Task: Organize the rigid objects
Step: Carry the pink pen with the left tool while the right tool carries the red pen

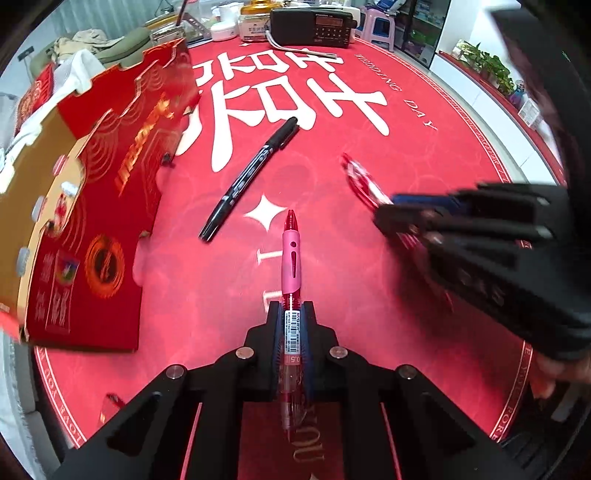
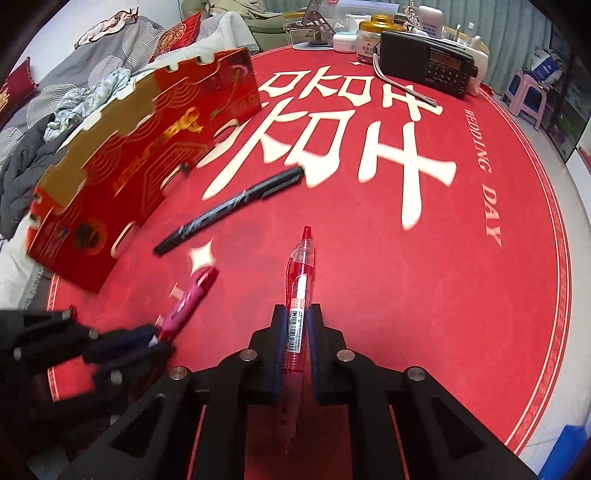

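Round table [image 1: 424, 177] wore a red printed cloth. On it: black marker [image 1: 251, 177] ahead-left of left claw [image 1: 291, 314], red box [image 1: 110, 192] further left, radio [image 1: 314, 27] and jars [image 1: 255, 22] at far edge.

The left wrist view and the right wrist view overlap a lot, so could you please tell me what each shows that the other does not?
Only the left wrist view shows potted green plants along a white ledge. Only the right wrist view shows a grey patterned cushion and a blue box. Both show the red round table mat, the red and gold cardboard box, the black marker pen, the black radio, the left gripper shut on the pink-grip red pen, and the right gripper shut on the clear red pen.
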`<action>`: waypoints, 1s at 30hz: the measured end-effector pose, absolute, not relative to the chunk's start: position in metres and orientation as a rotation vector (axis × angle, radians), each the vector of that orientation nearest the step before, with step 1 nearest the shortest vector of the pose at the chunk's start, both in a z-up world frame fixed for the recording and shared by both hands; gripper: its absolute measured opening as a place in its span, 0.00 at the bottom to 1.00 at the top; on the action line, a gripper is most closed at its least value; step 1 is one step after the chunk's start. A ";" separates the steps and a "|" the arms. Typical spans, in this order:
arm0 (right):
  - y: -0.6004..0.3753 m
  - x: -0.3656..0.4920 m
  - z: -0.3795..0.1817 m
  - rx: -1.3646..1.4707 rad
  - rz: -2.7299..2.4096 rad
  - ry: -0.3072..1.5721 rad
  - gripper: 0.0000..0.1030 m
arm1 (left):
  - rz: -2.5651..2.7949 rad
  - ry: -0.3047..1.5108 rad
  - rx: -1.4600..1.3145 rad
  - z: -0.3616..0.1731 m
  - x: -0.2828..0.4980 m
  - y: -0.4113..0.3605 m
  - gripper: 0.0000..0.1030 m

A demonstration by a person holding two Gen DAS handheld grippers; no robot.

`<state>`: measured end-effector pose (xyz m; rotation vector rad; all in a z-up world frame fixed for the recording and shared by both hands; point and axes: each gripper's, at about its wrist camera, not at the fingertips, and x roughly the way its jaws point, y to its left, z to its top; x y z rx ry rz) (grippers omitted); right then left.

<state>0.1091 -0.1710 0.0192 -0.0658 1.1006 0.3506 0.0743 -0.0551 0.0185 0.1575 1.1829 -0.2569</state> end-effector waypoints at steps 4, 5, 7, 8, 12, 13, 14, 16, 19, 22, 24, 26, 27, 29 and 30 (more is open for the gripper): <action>-0.174 0.092 0.027 0.000 0.348 1.090 0.12 | -0.244 1.177 0.154 0.019 0.064 -0.050 0.10; -0.173 0.088 0.029 0.009 0.348 1.084 0.12 | -0.242 1.176 0.153 0.020 0.062 -0.049 0.10; -0.171 0.081 0.033 0.021 0.352 1.076 0.12 | -0.238 1.172 0.150 0.021 0.058 -0.048 0.10; -0.170 0.079 0.034 0.019 0.353 1.076 0.12 | -0.236 1.168 0.148 0.021 0.056 -0.047 0.10; -0.165 0.068 0.038 0.013 0.359 1.075 0.10 | -0.231 1.156 0.147 0.025 0.051 -0.046 0.10; -0.162 0.066 0.038 -0.004 0.360 1.077 0.10 | -0.230 1.154 0.146 0.026 0.049 -0.046 0.10; -0.160 0.065 0.037 -0.016 0.359 1.084 0.10 | -0.228 1.153 0.145 0.026 0.048 -0.045 0.10; -0.156 0.065 0.030 -0.043 0.345 1.117 0.10 | -0.223 1.156 0.140 0.025 0.046 -0.042 0.10; -0.151 0.066 0.020 -0.083 0.342 1.179 0.10 | -0.215 1.161 0.122 0.023 0.040 -0.036 0.10; -0.142 0.069 0.016 -0.163 0.338 1.196 0.10 | -0.216 1.176 0.095 0.018 0.033 -0.028 0.10; -0.128 0.073 0.014 -0.285 0.346 1.222 0.11 | -0.219 1.169 0.088 0.017 0.029 -0.026 0.10; -0.112 0.073 0.012 -0.431 0.363 1.238 0.12 | -0.223 1.170 0.077 0.017 0.029 -0.024 0.10; -0.110 0.076 0.011 -0.444 0.367 1.257 0.12 | -0.227 1.171 0.068 0.018 0.029 -0.023 0.10; -0.114 0.080 0.011 -0.398 0.364 1.278 0.11 | -0.232 1.164 0.058 0.019 0.029 -0.021 0.10; -0.118 0.080 0.011 -0.356 0.354 1.274 0.11 | -0.232 1.160 0.050 0.020 0.028 -0.020 0.10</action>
